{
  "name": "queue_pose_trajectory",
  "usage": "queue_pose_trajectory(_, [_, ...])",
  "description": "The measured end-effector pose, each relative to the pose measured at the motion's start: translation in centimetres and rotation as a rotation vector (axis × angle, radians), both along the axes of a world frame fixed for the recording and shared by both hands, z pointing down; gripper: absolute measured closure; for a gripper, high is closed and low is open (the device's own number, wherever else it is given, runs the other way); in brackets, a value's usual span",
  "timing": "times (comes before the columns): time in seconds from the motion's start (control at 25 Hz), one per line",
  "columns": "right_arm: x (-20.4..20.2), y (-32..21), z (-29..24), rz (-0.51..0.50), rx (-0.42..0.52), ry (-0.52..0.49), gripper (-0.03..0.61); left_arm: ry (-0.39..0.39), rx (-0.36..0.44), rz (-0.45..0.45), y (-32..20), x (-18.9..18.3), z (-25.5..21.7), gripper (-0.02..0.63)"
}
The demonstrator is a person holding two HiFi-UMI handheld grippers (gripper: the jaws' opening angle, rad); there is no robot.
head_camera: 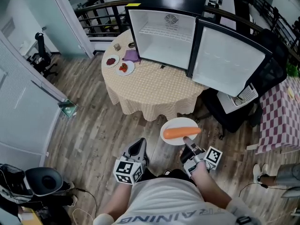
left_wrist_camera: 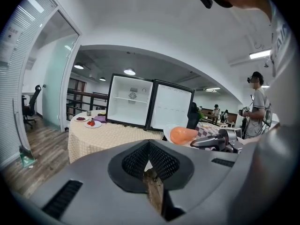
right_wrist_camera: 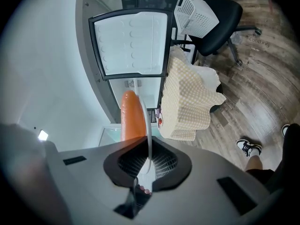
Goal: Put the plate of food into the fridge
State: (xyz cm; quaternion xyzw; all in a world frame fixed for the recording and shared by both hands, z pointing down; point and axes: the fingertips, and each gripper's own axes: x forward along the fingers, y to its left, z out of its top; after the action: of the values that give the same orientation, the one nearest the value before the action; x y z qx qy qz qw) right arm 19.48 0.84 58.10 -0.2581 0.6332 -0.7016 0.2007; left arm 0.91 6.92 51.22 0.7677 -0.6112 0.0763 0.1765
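A white plate [head_camera: 179, 131] with a long orange carrot-like food [head_camera: 180, 132] hangs above the wood floor, in front of the round table [head_camera: 150, 90]. My right gripper [head_camera: 187, 143] is shut on the plate's near rim. In the right gripper view the plate [right_wrist_camera: 149, 130] stands edge-on between the pads, with the food [right_wrist_camera: 130, 116] on its left side. The small fridge [head_camera: 164, 36] sits on the table, and its door [head_camera: 229, 62] is swung wide to the right. My left gripper [head_camera: 137, 147] is low at the left, shut and empty [left_wrist_camera: 149, 159].
Two small plates of red food [head_camera: 111, 60] [head_camera: 125, 68] and a purple cloth [head_camera: 132, 55] lie left of the fridge. A black office chair [head_camera: 234, 114] stands right of the table, beside a checked table [head_camera: 279, 111]. A person [left_wrist_camera: 257, 107] stands far right.
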Motion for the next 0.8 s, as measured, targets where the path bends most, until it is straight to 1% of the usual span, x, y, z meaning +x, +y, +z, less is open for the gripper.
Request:
queue_pose_trajectory(0.16, [-1.2,-2.4,-0.1,0.030,0.010,0.003,0.546,0.008,0.002,0.037,-3.2,-1.2,0.4,0.606])
queue_pose_trajectory(0.32, [-3.4,-5.0,-0.4,0.056,0.012,0.004,0.546,0.017,0.005,0.070,-6.5,-3.2,0.5,0.606])
queue_pose_trajectory(0.8, [-12.4,-11.8,-1.6,0.140,0.002,0.032,0.546,0.036,-0.003,0.138,-14.6,-13.1,0.0,0.606])
